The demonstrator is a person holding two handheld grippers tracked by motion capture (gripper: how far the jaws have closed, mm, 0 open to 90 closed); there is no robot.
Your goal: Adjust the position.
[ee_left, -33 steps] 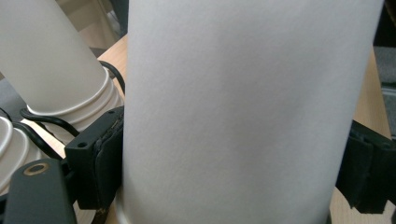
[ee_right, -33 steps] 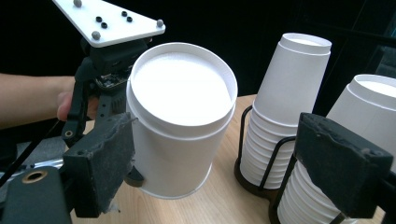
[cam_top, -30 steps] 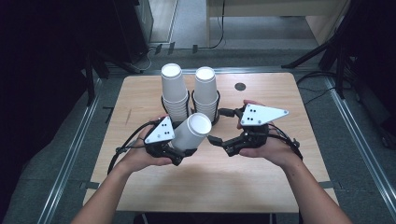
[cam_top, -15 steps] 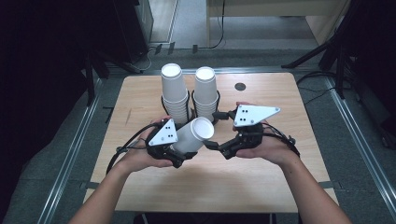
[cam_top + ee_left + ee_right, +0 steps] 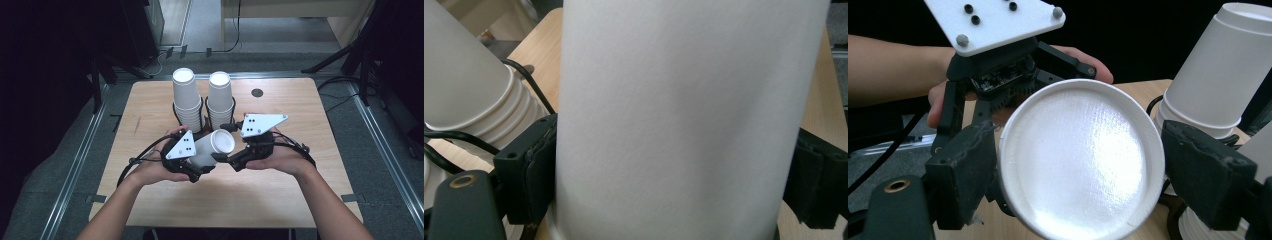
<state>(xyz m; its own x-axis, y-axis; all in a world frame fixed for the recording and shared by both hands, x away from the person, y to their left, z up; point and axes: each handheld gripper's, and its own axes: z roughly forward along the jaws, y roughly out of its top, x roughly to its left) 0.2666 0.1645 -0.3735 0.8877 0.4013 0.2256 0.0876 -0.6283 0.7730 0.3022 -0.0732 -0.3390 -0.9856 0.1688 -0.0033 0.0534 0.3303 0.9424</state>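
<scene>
The left gripper [image 5: 200,172] is clamped on a white paper cup [image 5: 212,148], its two black jaws pressing the cup's wall from either side, as the left gripper view shows with the cup's side [image 5: 684,120] wedged between the pads. It holds the cup on its side, above the wooden table [image 5: 280,200] and just in front of the two stacks of cups [image 5: 205,102], with the closed base turned toward the right gripper [image 5: 225,159]. That looks deliberate to me: laid over like this, the base end is offered across so the other hand can take it, perhaps to pull one cup free of a nested one or to pass it over. The right gripper's jaws have just been closing, and the cup's base [image 5: 1080,160] now sits between them; the pad on one side meets the rim, while on the other I see a thin gap, so I judge that the grip is not yet made. The high view gives the layout: both hands meeting in front of the stacks, each stack in a dark holder near the table's far edge. The right gripper view adds the round base face-on and the left gripper [image 5: 998,65] behind it, and the left gripper view shows the ribbed rims of a stack [image 5: 499,120] just beside the held cup.
</scene>
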